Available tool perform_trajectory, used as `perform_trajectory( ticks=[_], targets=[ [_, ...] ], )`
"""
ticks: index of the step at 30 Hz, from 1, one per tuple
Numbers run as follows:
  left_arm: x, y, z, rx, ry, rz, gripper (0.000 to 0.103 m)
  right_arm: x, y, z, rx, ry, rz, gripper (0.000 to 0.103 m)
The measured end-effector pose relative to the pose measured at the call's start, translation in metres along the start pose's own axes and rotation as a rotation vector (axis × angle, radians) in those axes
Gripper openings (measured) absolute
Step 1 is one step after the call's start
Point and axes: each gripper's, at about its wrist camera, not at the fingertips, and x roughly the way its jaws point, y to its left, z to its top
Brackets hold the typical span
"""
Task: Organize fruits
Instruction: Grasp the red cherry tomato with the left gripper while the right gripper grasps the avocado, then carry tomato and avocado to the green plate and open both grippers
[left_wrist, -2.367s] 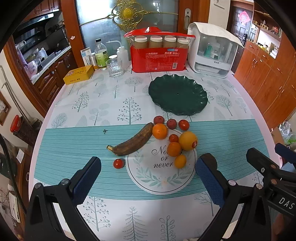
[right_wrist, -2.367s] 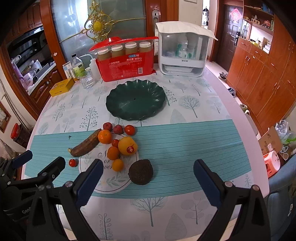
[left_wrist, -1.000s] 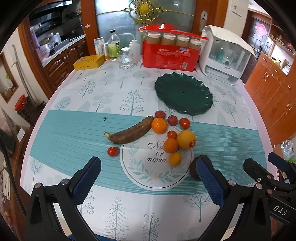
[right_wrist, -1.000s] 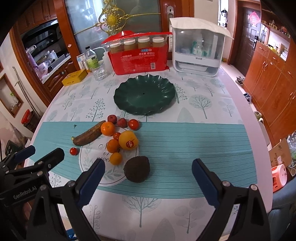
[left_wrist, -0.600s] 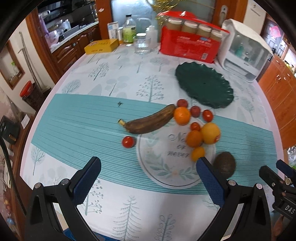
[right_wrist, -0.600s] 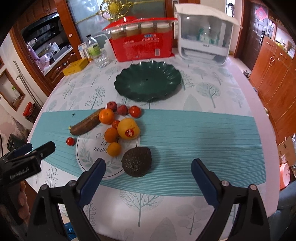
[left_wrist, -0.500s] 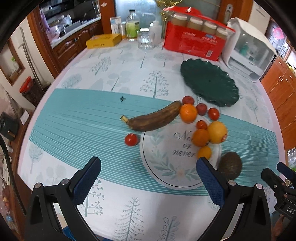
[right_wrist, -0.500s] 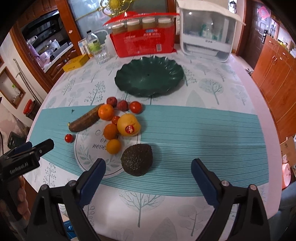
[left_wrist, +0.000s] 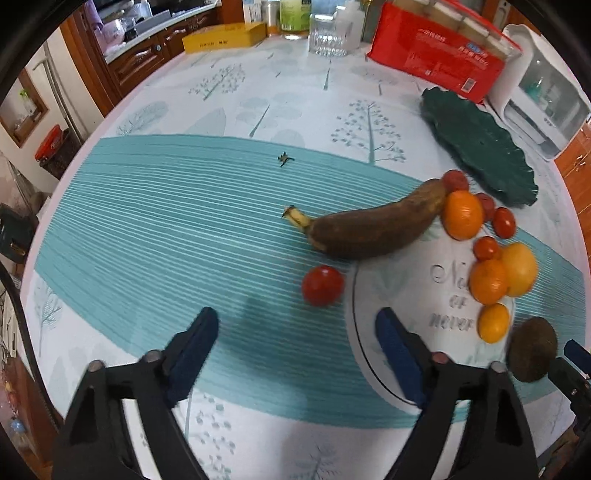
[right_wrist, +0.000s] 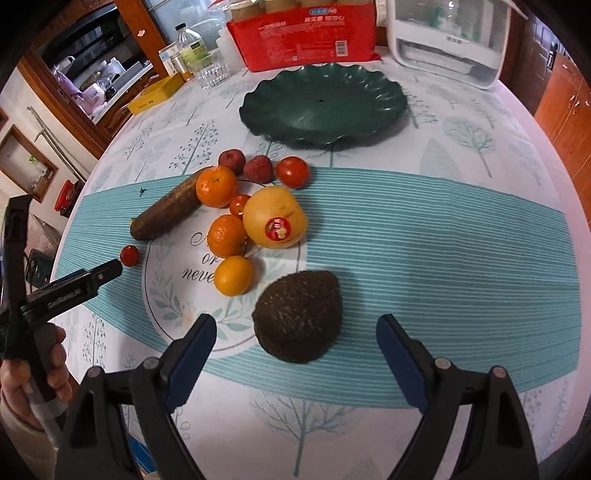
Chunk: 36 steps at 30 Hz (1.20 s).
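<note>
Fruit lies loose on the table: a brown banana (left_wrist: 373, 229), a small red tomato (left_wrist: 322, 285), several oranges (right_wrist: 217, 185), a large yellow citrus with a sticker (right_wrist: 274, 216) and a dark avocado (right_wrist: 297, 316). An empty dark green plate (right_wrist: 325, 103) sits beyond them. My left gripper (left_wrist: 295, 328) is open, low over the table just short of the small tomato. My right gripper (right_wrist: 295, 332) is open, its jaws standing either side of the avocado's near end, apart from it.
A round white placemat (right_wrist: 177, 295) lies under part of the fruit. At the back stand a red box of jars (right_wrist: 303, 37), a white appliance (right_wrist: 450, 40), a glass (right_wrist: 210, 70), bottles and a yellow box (right_wrist: 155, 94). The table edge curves close on both sides.
Both grippers have dropped lower and moved forward toward the fruit. The left one has closed in on the small tomato, the right one on the avocado. Both stay open.
</note>
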Motion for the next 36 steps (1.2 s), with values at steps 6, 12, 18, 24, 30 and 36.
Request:
perform_trajectory(
  ticks=[6,12,18,24,30,36],
  targets=[
    [0.025,0.0,0.008,0.029,0.051,-0.033,0.047,0.02,0.008,0.008,0.0,0.036,-0.002,0.08],
    [0.031,-0.009,0.012,0.072,0.051,-0.061,0.025,0.03,0.01,0.01,0.0,0.042,-0.037,0.08],
    [0.033,-0.013,0.016,0.094,0.038,-0.07,0.022,0.04,0.006,0.007,0.022,0.079,-0.047,0.078],
    [0.032,-0.016,0.015,0.107,0.026,-0.088,0.02,0.044,0.003,0.004,0.029,0.089,-0.073,0.064],
    [0.018,-0.02,0.007,0.125,-0.015,-0.087,0.02,0.04,-0.001,0.0,0.058,0.085,-0.063,0.063],
    [-0.015,-0.032,0.009,0.153,-0.058,-0.118,0.02,0.016,0.0,0.003,0.056,0.039,-0.057,0.063]
  ],
)
